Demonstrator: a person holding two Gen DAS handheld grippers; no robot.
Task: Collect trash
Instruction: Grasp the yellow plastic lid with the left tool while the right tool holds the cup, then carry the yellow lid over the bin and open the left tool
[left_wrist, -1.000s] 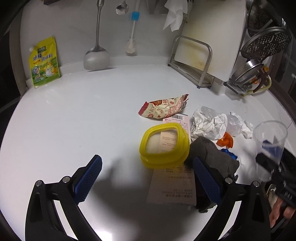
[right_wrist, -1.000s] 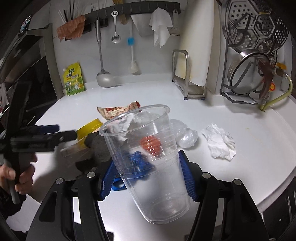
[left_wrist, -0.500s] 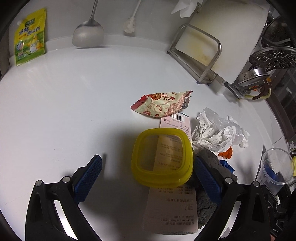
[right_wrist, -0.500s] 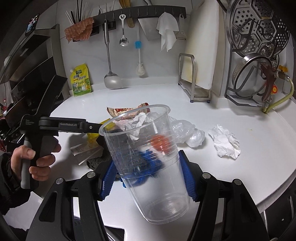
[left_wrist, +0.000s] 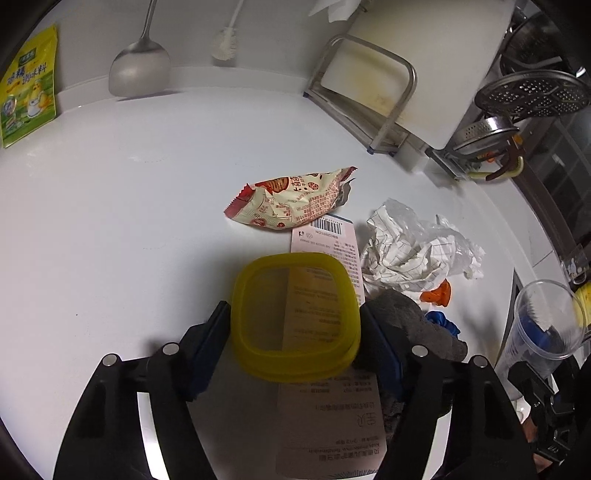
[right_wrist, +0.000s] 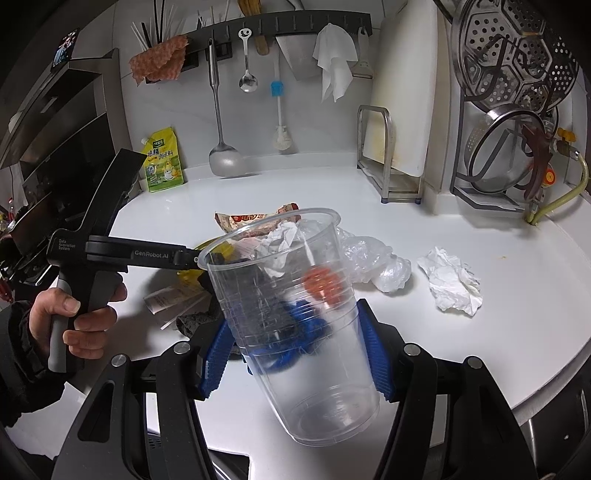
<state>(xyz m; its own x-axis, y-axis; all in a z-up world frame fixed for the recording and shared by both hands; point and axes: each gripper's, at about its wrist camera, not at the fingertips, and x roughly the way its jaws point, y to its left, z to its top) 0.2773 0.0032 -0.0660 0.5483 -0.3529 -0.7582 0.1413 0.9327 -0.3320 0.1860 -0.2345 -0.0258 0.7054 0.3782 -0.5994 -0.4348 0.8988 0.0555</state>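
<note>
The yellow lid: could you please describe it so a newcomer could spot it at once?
On the white counter, below the snack wrapper, the yellow lid lies on a long receipt. It is the only rounded-square yellow frame there, and sits between the closing left gripper.

on the worktop (left_wrist: 110, 229) the lid (left_wrist: 295, 317) lies on a receipt (left_wrist: 328, 417); a snack wrapper (left_wrist: 291, 203) at its 12 o'clock, crumpled paper (left_wrist: 410, 251) at 2 o'clock, a cloth (left_wrist: 417, 325) at 3 o'clock.
</note>
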